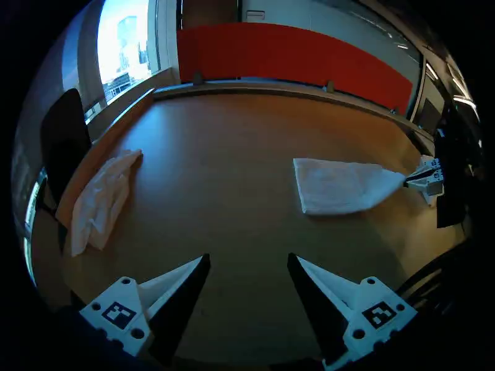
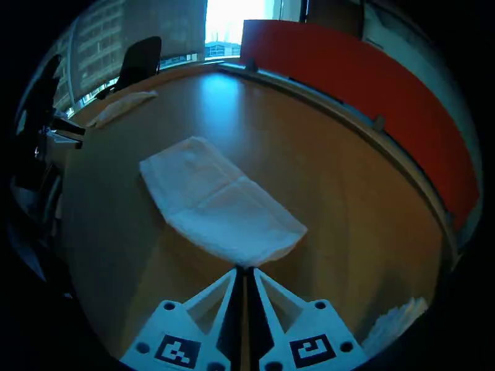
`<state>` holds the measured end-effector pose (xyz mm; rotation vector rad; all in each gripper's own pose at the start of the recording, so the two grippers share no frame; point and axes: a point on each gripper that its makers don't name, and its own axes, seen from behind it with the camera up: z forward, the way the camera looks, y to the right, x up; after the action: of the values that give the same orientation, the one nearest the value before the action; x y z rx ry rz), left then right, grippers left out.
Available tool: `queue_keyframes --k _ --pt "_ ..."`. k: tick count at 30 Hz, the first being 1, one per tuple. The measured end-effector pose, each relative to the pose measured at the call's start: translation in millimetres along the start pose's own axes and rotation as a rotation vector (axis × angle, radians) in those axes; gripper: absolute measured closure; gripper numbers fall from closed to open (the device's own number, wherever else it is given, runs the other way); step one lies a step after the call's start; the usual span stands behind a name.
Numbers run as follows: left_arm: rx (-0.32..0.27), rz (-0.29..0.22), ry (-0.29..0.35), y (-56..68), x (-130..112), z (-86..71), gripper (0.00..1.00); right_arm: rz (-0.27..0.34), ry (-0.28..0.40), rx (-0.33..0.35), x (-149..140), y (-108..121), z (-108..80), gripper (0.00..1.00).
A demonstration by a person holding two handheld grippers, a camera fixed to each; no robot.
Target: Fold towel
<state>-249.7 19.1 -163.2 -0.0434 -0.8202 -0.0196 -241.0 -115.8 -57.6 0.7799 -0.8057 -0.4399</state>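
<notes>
1. Left gripper view: the left tool [image 1: 247, 256] hangs level above the table [image 1: 216, 154], tilted slightly down. Its fingers are spread wide with nothing between them.
2. Same view: the towel [image 1: 337, 185] lies folded at right. Its right corner is drawn to a point in the right tool [image 1: 416, 179].
3. Same view: a crumpled cloth [image 1: 99, 201] lies at the left table edge, well apart from the towel.
4. Right gripper view: the right tool [image 2: 245, 270] sits low, fingers pressed together and pinching the towel's [image 2: 216, 204] near edge. The rest of the towel lies flat beyond.
</notes>
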Motion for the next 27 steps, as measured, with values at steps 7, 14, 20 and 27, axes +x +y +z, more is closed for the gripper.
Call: queue_keyframes --k 7,14,20,27 --pt "-0.004 -0.009 0.014 -0.1 6 -1.9 0.08 -0.01 0.042 -0.023 21 9 -15.5 0.97" --pt "-0.007 -0.011 0.018 0.4 8 -3.1 0.08 -0.026 0.069 -0.044 36 20 -31.6 0.97" --pt "-0.008 -0.011 0.019 0.9 8 -4.1 0.08 -0.05 0.077 -0.043 44 21 -37.2 0.97" --pt "-0.009 -0.014 0.022 1.3 9 -7.9 0.07 -0.084 0.098 -0.011 63 7 -33.9 0.97"
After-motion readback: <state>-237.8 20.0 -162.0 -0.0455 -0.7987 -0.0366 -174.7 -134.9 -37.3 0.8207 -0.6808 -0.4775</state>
